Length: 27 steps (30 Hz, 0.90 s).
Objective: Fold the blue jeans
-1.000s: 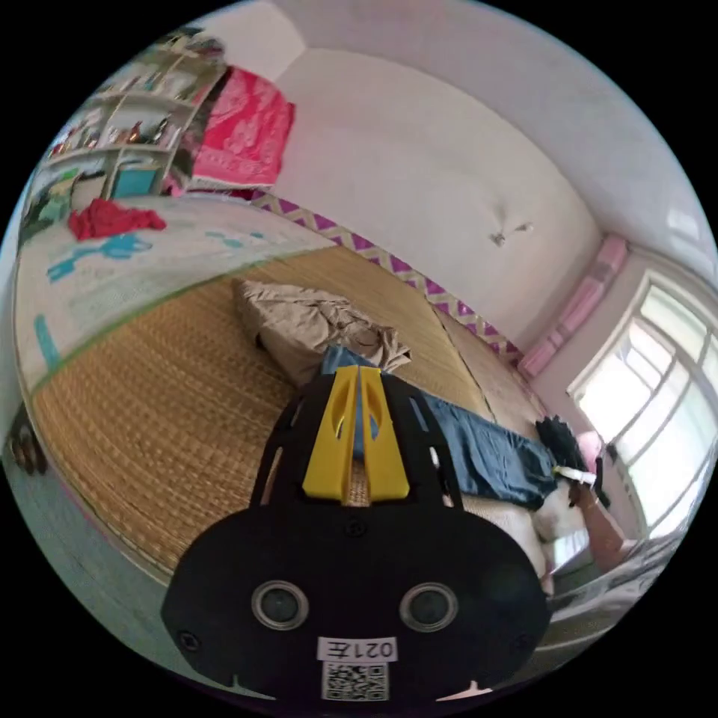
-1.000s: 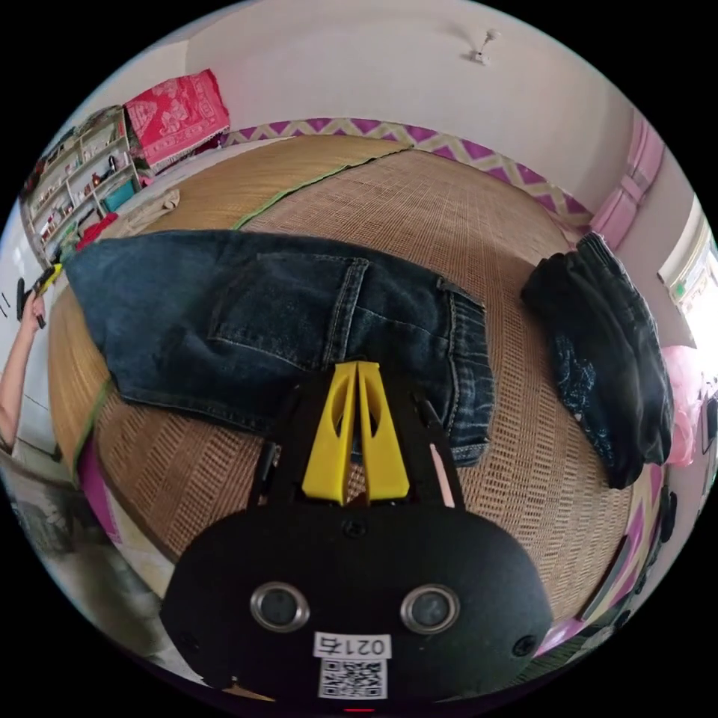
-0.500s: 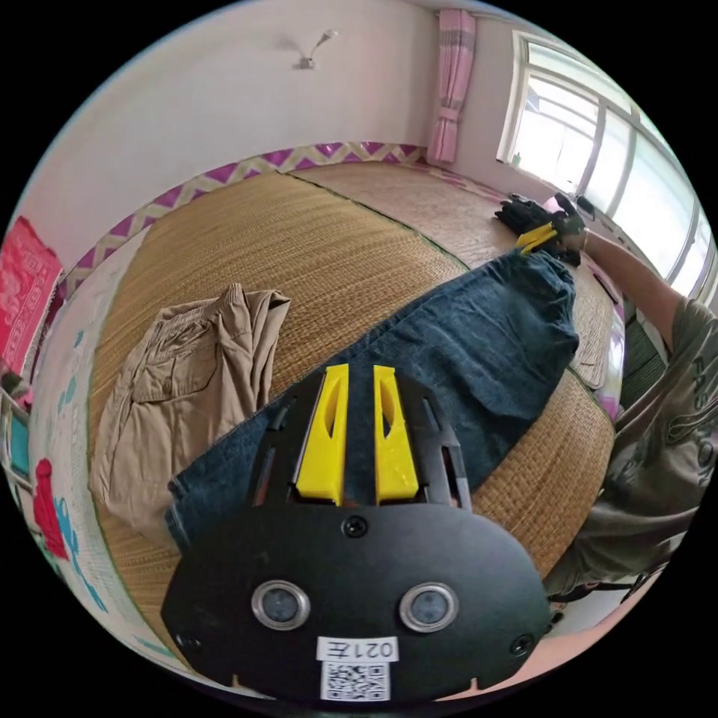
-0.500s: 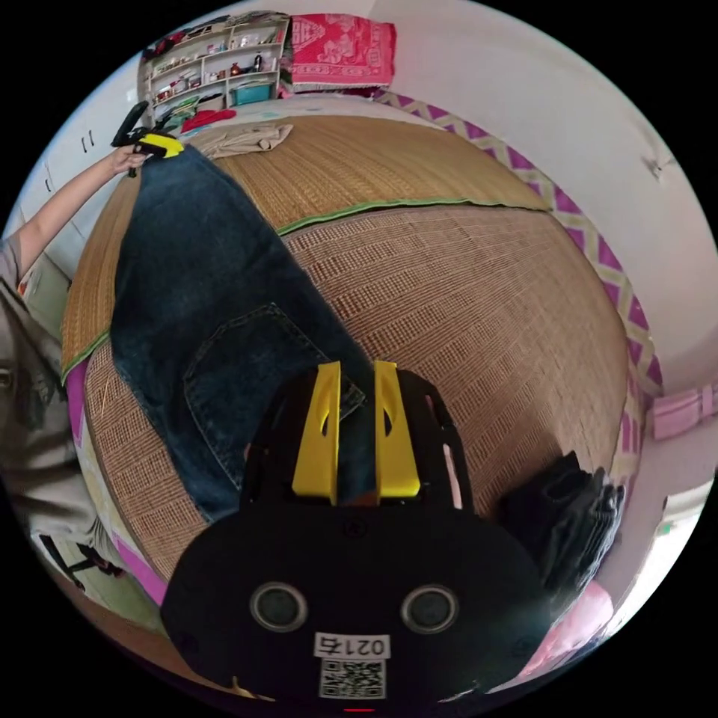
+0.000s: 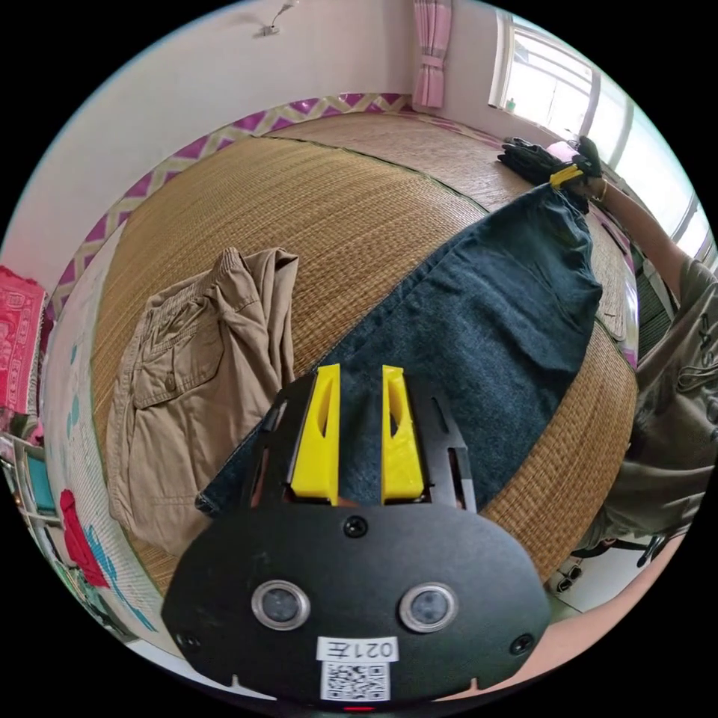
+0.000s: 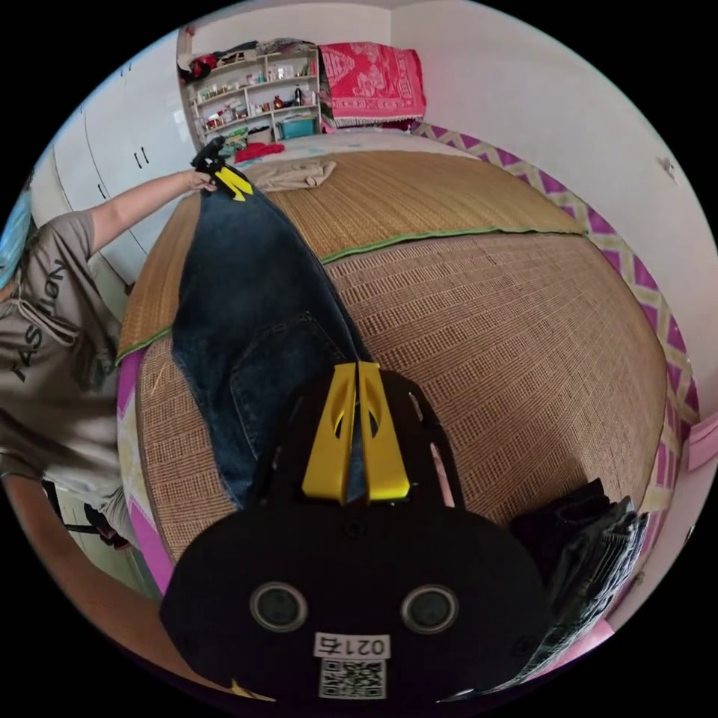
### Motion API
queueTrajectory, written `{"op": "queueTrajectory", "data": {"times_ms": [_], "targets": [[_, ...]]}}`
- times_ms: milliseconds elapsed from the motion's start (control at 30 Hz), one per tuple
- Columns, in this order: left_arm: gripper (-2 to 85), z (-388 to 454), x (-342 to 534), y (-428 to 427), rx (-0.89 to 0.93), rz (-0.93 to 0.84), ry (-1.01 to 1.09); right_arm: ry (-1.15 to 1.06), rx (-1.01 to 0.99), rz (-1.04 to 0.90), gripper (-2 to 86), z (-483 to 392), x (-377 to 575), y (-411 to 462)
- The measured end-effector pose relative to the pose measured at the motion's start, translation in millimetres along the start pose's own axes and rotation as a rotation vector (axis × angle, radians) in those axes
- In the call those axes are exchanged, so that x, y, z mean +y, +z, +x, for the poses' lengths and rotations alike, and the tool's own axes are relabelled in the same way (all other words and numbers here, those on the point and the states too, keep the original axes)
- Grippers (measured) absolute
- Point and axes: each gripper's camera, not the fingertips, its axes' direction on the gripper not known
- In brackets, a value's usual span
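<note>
The jeans [image 5: 479,329] between the yellow jaws of the left gripper [image 5: 358,434] were a dark, faded blue with paler stitching. Beside them, to that gripper's left, lay khaki trousers [image 5: 194,374]. The mat [image 6: 486,321] beyond the right gripper [image 6: 357,434], whose jaws were also yellow on a black body, was woven straw, golden-brown, with a green edging strip. Far ahead of it hung a red patterned cloth [image 6: 372,71]. The wall border [image 5: 224,138] was a purple and cream zigzag. To that gripper's right sat a pile of black clothes [image 6: 591,538].
</note>
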Motion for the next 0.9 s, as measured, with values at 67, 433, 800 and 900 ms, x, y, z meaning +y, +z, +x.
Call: {"op": "queueTrajectory", "data": {"times_ms": [67,433,800,900], "targets": [[4.4,0,-5,3,-0.010,-0.008,-0.011,0.002,-0.011,0.040,-1.0,-2,6,-15],[-1.0,98,66,-160,-0.027,0.271,0.113,-0.082,0.048,0.084,-1.0,-60,20,-100],[-0.9,251,286,-210,0.182,0.331,0.062,-0.183,-0.038,0.021,-1.0,-284,169,-142],[-0.9,256,321,-141,0.286,0.218,-0.060,-0.118,-0.052,-0.099,-1.0,-310,200,-77]]}}
